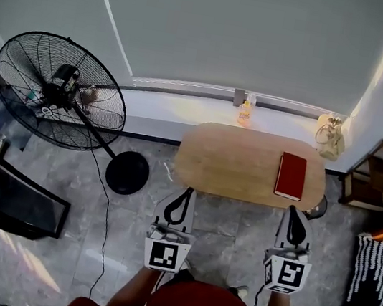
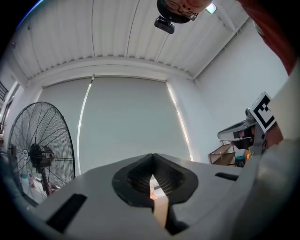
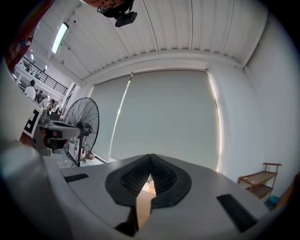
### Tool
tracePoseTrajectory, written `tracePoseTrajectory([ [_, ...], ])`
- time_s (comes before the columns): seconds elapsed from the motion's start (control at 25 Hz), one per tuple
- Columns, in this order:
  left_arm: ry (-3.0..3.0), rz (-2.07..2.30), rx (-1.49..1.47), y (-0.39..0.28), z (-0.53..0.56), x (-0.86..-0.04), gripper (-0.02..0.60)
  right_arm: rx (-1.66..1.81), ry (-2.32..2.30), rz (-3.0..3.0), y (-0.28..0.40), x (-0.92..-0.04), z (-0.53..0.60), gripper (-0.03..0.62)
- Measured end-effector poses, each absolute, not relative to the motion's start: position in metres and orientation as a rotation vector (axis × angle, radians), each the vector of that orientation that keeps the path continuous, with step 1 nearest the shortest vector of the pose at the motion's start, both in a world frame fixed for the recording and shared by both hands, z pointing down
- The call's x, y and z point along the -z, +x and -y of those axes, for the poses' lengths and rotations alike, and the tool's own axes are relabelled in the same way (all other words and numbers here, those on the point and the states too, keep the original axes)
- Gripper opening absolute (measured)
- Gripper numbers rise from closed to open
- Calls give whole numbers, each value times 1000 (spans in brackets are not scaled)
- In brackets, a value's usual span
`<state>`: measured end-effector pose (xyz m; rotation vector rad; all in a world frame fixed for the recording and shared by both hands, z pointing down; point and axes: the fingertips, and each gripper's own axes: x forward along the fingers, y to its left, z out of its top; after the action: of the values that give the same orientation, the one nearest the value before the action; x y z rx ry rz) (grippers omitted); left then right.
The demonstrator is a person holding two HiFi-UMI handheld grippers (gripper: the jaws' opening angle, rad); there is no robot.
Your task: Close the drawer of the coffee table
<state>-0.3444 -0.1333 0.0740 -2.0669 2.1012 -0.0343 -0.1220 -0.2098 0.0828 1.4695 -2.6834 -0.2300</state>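
Coffee table [image 1: 240,165] lies just ahead of left gripper [image 1: 185,193] and right gripper [image 1: 295,214], both empty with jaws closed, pointing toward its near edge.

ahead of me: bare floor [image 1: 230,224], open passage up to the coffee table [image 1: 233,164].
tabletop: free on the left, red book [image 1: 291,175] at the right end.
my left: standing fan [image 1: 60,90], its round base [image 1: 127,173] near the table's corner.
my right: wooden shelf [image 1: 381,173], striped fabric [image 1: 365,287].
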Motion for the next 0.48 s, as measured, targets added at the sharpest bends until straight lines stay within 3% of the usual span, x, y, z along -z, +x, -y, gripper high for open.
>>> tracePoseTrajectory([
  [0.48,-2039,-2124,42,-361,125,-73,8,229,1478,2694,-133,-81,210,-2],
])
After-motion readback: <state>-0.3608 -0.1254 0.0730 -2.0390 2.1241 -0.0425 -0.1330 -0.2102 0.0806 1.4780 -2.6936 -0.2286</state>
